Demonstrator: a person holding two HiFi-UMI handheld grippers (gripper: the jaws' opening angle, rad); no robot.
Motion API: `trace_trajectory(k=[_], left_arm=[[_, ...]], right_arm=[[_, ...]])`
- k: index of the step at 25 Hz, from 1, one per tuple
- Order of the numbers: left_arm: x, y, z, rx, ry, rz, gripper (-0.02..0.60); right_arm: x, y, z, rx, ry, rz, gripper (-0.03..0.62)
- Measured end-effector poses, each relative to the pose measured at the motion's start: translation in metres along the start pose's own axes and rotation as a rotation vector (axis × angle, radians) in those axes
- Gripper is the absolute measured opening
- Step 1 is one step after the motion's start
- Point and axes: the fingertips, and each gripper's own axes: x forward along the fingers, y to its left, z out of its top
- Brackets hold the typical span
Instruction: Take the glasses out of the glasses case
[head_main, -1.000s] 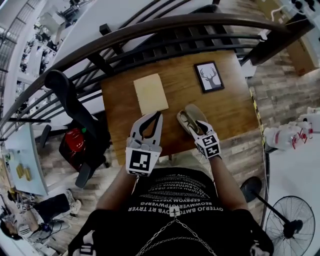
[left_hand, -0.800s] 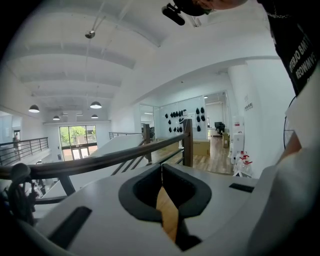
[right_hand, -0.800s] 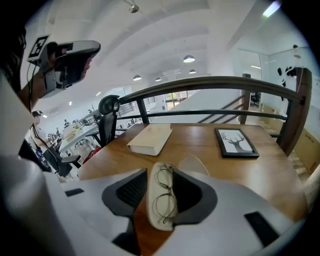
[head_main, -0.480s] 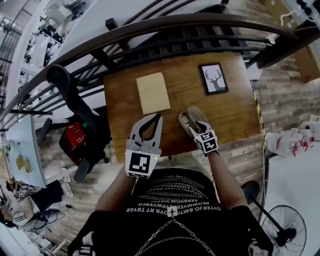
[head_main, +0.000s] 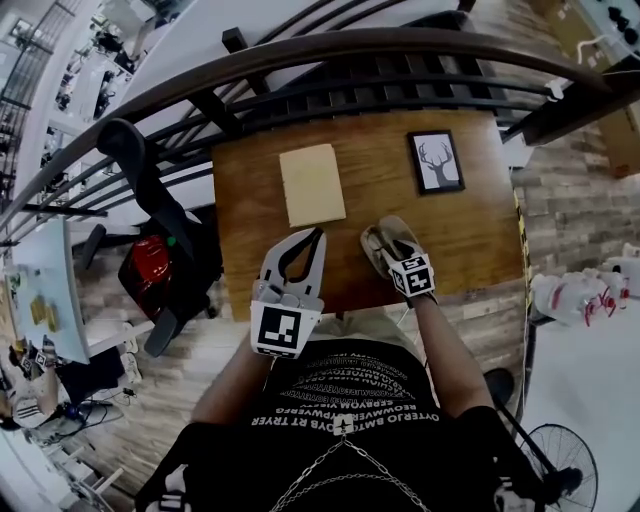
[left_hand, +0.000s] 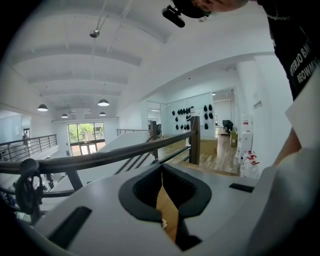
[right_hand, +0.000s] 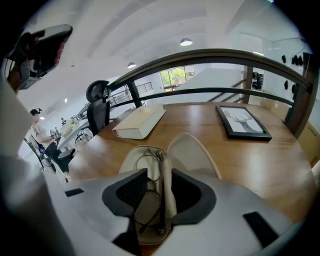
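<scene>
Since a second ago the right gripper (right_hand: 160, 175) has crept a little forward over the glasses case (right_hand: 194, 150). The left gripper (left_hand: 161, 168) has kept its place at the near edge of the table (head_main: 465, 235), and the case lies where it lay.

From the head view we cannot make out the right jaws. The marker cube (head_main: 412, 277) covers them and the near end of the case, and the glasses are too small to tell there. The right gripper view settles it: the jaws stand apart, astride the near end of the open case, clasping nothing. Between them we see one lens of the glasses (right_hand: 148, 204) and the case's middle ridge. The glasses lie in the left half, with the lid opened out to the right. The gripper's body cuts off the case's near tip, and we cannot tell how the temples are folded.

The left gripper's tips are pressed together on nothing. Its own view gives only a sliver of wood through the gap behind the tips, and its body hides the rest of the table.

Beyond the case and well apart from it, a cream block (head_main: 312, 185), book or box we cannot say, lies to the left. A framed deer picture (head_main: 436, 161) lies to the right. The railing (head_main: 330, 50) curves behind the table, and an office chair (head_main: 150, 195) stands off its left side. Only the left gripper view shows the hall beyond the railing.
</scene>
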Motion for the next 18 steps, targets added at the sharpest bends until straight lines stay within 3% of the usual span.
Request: trace_trajectory(k=[10,18], left_arm=[[-0.002,0.011,-0.005,-0.013,0.005,0.026,0.029],[-0.008,0.015,-0.006,-0.015,0.01,0.027,0.029]], right_arm=[[0.019,-0.006,-0.015,-0.049,0.106,-0.058,0.076],[0.017,-0.007,-0.015,-0.062,0.126,-0.086,0.035]])
